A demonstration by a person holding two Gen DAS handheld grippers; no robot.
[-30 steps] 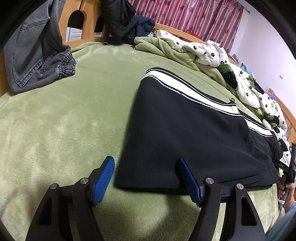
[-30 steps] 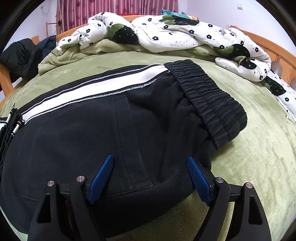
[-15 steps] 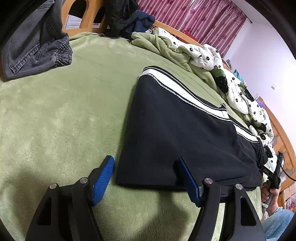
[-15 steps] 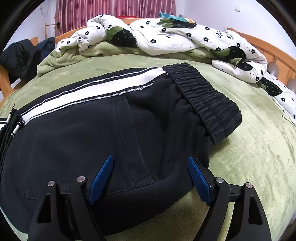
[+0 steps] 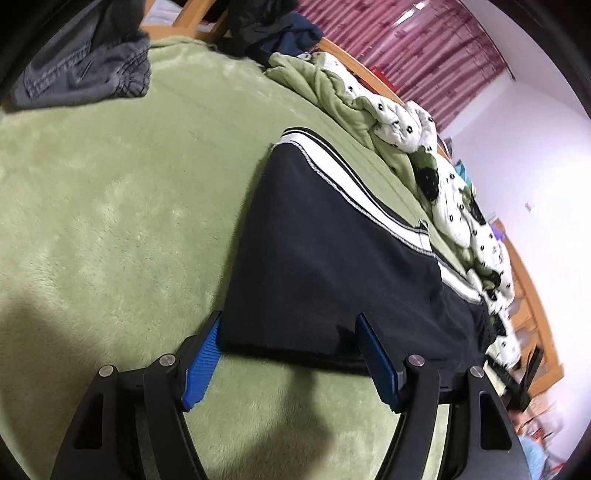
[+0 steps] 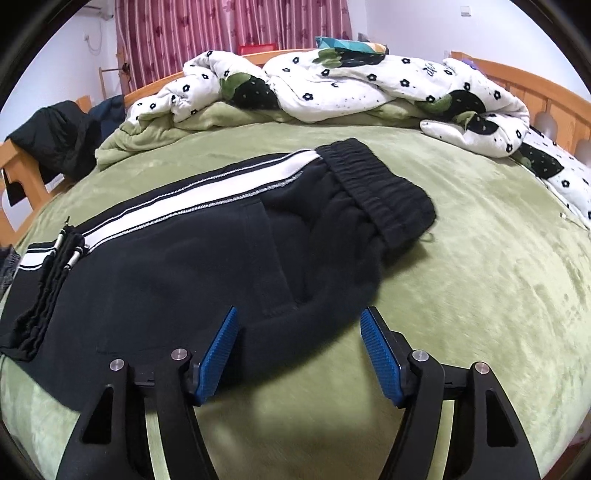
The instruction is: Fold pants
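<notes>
Two grippers hover low over a bed covered with a light green plush blanket [image 6: 480, 229], and between them lie the black track pants [image 6: 192, 266], folded flat with a white side stripe [image 6: 207, 192] running along the far edge. In the right wrist view the right gripper [image 6: 299, 354] has its blue-padded fingers [image 6: 218, 354] spread wide, holding nothing; the near hem of the pants bulges toward the gap between them, just short of the pads. The ribbed elastic waistband [image 6: 376, 192] lies to the right end of the garment, slightly rumpled, and a bunched cuff with drawcord tips [image 6: 70, 251] rests on top at the left end. In the left wrist view the left gripper [image 5: 291, 362] is likewise spread apart and grasps nothing; its fingers straddle the near corner of the pants [image 5: 325, 266], with the left pad just beside the folded edge and the right pad over the dark cloth, though contact cannot be judged. Beyond the pants a white quilt with black flowers [image 6: 351, 85] is heaped against the wooden bed frame [image 6: 535, 85]. Grey jeans [image 5: 88, 70] lie at the far left corner of the blanket, well apart from the pants, and dark clothing [image 5: 266, 33] hangs over the frame before maroon curtains [image 6: 229, 33].
</notes>
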